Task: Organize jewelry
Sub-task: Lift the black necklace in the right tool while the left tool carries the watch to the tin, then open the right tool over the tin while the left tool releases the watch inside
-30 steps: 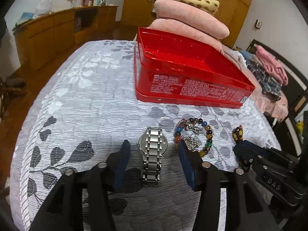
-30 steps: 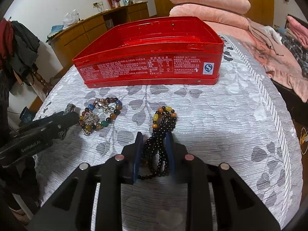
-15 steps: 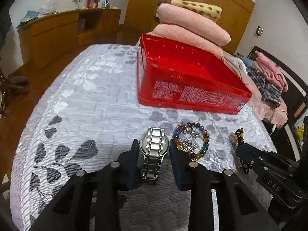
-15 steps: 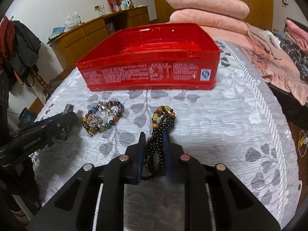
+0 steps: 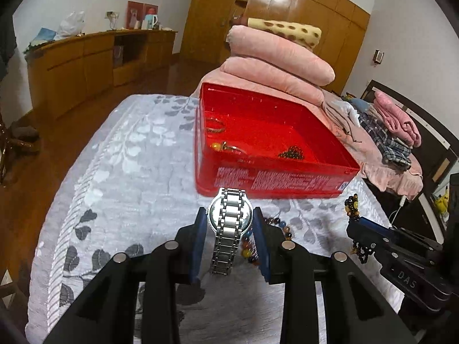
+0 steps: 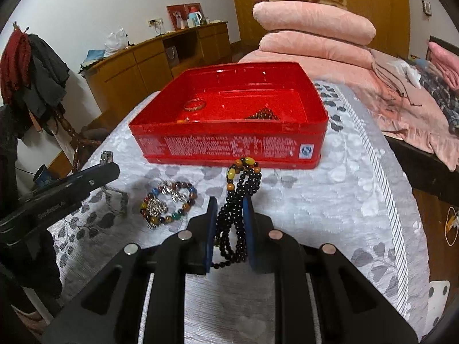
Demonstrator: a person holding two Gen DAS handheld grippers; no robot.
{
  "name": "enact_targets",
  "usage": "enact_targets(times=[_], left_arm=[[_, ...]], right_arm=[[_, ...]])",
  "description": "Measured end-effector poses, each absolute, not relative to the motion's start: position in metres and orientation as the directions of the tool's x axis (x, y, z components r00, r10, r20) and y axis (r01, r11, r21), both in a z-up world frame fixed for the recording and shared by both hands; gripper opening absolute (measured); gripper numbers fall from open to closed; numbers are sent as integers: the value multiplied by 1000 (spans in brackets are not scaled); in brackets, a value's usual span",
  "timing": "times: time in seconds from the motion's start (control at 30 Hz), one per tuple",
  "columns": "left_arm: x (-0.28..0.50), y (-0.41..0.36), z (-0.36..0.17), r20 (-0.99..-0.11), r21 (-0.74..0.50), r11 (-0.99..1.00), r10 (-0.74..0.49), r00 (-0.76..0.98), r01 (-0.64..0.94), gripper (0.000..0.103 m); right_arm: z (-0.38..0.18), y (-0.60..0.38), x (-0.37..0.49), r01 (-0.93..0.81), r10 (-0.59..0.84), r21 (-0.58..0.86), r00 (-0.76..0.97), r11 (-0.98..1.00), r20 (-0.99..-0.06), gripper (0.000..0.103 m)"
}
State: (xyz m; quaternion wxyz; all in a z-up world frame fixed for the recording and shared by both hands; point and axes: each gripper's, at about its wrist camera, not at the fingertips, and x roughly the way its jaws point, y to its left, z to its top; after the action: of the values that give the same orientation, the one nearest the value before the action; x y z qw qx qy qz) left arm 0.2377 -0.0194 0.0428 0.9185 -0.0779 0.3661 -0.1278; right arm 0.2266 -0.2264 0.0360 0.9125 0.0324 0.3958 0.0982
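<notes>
My left gripper [image 5: 230, 215] is shut on a silver metal watch [image 5: 229, 223], lifted above the grey leaf-patterned bedspread [image 5: 120, 177]. My right gripper [image 6: 230, 206] is shut on a black bead necklace [image 6: 239, 197] with amber beads at its top, also raised off the cover. A multicoloured bead bracelet [image 6: 167, 205] lies on the bedspread between the two grippers. Behind stands an open red box [image 6: 229, 146] holding a ring-like bangle [image 6: 195, 104] and a small dark bead pile [image 6: 264, 114]. In the left wrist view the same red box [image 5: 272, 180] sits just beyond the watch.
Stacked pink pillows [image 5: 275, 66] and folded clothes [image 5: 396, 123] lie behind and right of the box. A wooden sideboard [image 5: 86, 66] runs along the far wall. A coat stand with dark clothes [image 6: 28, 68] is at the left. The bed edge drops off at the right.
Both grippers closed on their pieces and rose: the left took the watch off the bedspread, the right lifted the black bead necklace. The box's inside has come into view.
</notes>
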Motion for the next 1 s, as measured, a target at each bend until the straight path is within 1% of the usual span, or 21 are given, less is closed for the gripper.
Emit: enact_targets(times=[0.6, 1.0], left_arm=[[269, -37, 80, -585, -222, 951, -308, 751, 217, 31], [319, -51, 95, -563, -207, 955, -293, 773, 211, 31]], right_arm=[[77, -226, 261, -183, 211, 112, 725, 977, -655, 17], [89, -233, 307, -172, 209, 121, 738, 978, -641, 17]])
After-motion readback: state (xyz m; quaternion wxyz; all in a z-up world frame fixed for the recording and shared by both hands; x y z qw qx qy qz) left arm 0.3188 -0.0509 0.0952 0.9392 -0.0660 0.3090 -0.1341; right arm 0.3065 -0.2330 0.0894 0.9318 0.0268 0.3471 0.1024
